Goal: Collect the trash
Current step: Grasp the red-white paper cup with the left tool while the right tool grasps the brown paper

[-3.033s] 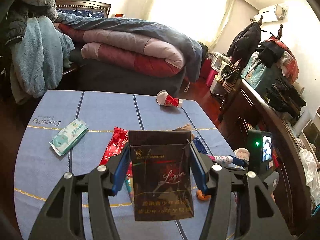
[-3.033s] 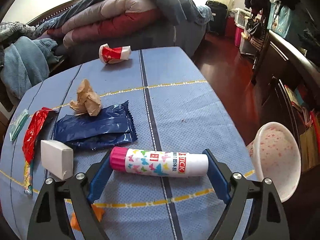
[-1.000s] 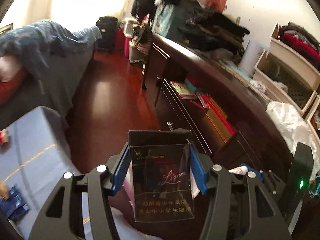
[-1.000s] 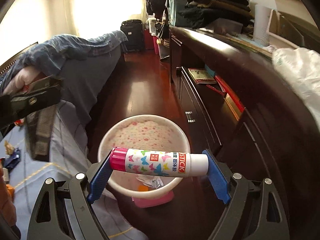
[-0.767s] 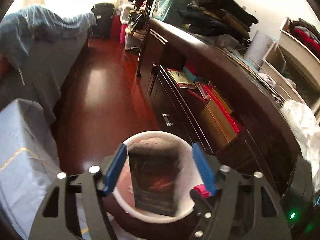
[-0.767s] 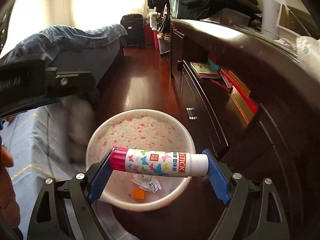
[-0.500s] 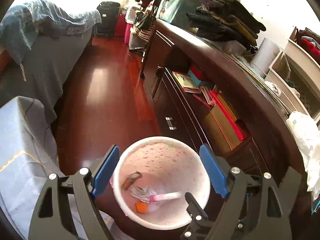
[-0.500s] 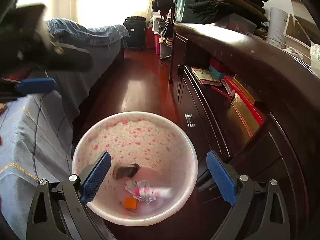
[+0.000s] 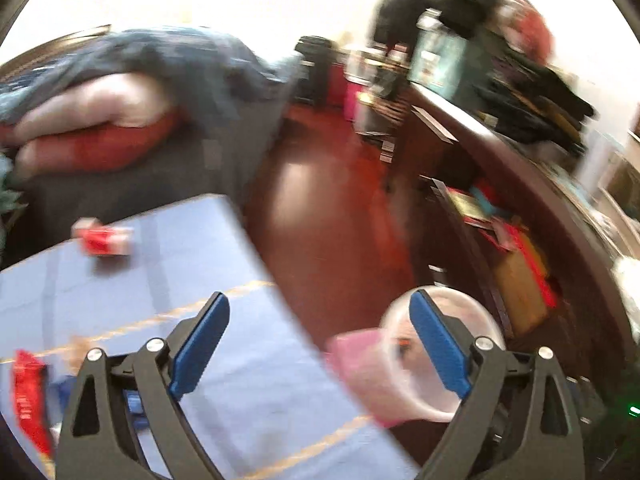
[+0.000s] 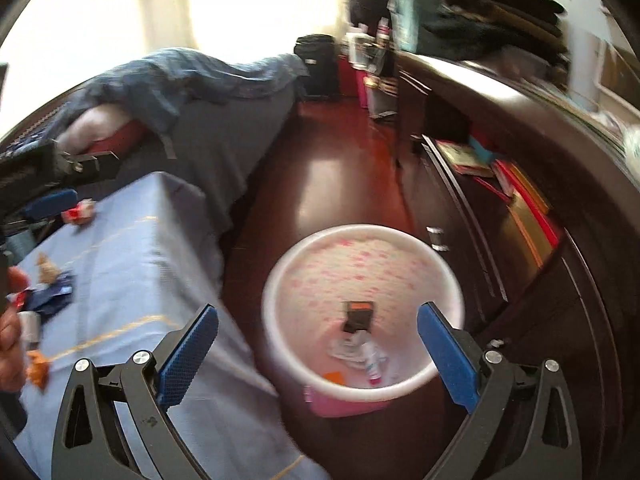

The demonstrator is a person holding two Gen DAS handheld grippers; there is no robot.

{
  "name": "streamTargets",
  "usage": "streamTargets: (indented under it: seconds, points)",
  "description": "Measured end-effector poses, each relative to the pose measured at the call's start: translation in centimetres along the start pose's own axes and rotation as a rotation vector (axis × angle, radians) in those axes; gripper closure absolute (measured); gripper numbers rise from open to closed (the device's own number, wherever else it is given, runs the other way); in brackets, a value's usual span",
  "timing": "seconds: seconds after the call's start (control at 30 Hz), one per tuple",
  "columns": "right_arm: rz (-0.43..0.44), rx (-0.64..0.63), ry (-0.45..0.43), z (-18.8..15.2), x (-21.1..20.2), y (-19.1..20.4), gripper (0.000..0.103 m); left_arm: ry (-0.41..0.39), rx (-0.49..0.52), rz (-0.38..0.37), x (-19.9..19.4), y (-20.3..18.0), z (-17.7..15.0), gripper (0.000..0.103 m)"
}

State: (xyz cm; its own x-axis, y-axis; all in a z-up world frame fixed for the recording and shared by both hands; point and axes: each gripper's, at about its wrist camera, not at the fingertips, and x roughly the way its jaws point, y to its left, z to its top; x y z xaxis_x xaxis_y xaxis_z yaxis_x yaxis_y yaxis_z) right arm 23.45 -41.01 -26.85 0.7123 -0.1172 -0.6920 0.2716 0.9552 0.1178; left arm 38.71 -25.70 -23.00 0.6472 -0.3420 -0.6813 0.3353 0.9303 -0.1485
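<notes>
My left gripper (image 9: 318, 304) hangs over the right edge of the blue-clothed table (image 9: 160, 280), its jaws opening with nothing between them. The view is blurred. The pink-speckled white bin (image 9: 360, 360) stands on the floor to its right. My right gripper (image 10: 318, 312) is above the bin (image 10: 276, 276), jaws opening and empty. Inside lie the dark cigarette pack (image 10: 359, 314), the glue stick (image 10: 372, 360), crumpled paper (image 10: 346, 346) and an orange scrap (image 10: 335, 377). On the table lie a red-and-white crumpled piece (image 9: 104, 240), a red wrapper (image 9: 28, 392), a brown paper wad (image 10: 46, 268) and a dark blue wrapper (image 10: 52, 296).
A bed with piled quilts (image 9: 100, 128) stands behind the table. A long dark wooden cabinet (image 10: 520, 208) with books runs along the right. Red-brown floor (image 10: 340, 168) lies between them. A hand (image 10: 10, 332) shows at the left edge of the right wrist view.
Both grippers opened: the cigarette pack and the glue stick dropped into the bin. The left gripper then swung left from the bin to the table; the right one shifted slightly.
</notes>
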Motion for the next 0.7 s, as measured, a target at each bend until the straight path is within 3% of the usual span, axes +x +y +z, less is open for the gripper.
streamTargets:
  seconds: [0.23,0.37,0.7]
  points:
    - [0.131,-0.134,-0.039,0.6,-2.3,6.9,0.004,-0.003,-0.079,0.245,0.0,10.2,3.6,0.004]
    - [0.18,-0.185,-0.044,0.8,-2.7,9.7,0.004,0.061,-0.092,0.292,2.8,14.0,5.3,0.004]
    - [0.229,-0.264,-0.058,1.3,-2.4,14.1,0.004,0.206,-0.065,0.372,11.6,18.2,7.0,0.004]
